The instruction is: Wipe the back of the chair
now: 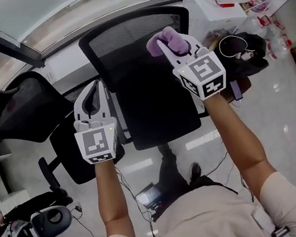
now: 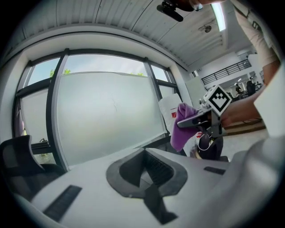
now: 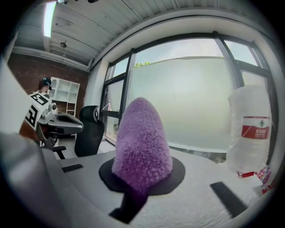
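The mesh chair back [image 1: 118, 46] at twelve o'clock is judged springy, best steadied at its stiff rim. A purple cloth [image 3: 142, 142] is pinched by the right gripper [image 3: 141, 176]; the left gripper [image 2: 147, 176] is closed, empty.

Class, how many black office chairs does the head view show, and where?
2. One mesh chair stands directly ahead at centre; the other chair sits to its left, by the window. More may be hidden.

The chair [image 1: 148, 86] is seen steeply from overhead; the frosted window [image 2: 107, 116] is faced, maybe roughly level, by both gripper views.
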### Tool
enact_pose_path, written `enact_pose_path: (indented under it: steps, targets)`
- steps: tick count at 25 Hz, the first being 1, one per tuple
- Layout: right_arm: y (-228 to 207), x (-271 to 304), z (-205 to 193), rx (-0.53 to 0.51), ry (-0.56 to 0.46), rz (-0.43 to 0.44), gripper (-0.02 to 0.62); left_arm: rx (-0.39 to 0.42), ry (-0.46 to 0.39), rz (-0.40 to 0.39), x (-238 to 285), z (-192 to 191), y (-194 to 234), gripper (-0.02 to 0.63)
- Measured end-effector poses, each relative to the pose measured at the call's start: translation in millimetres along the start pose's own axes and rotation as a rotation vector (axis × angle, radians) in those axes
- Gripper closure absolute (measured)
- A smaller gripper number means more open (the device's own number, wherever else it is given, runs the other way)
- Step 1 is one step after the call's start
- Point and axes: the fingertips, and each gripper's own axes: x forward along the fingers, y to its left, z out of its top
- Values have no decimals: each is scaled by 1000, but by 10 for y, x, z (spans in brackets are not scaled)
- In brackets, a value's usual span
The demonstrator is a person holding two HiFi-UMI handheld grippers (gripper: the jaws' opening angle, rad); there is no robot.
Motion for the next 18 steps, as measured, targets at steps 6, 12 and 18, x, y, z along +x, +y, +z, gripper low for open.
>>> enact_pose_path:
  steps: [6,12,18]
  targets:
    - [214,1036,-473,-56,39,53,569,-15,24,-2,386,-594,199,600]
    - [498,1848,-940,-133,70,101,568,-58,43,12,637,-1104,368,600]
    - [926,2394,-1190,-200,88,163,568,-96,68,22,714,-1421,473,600]
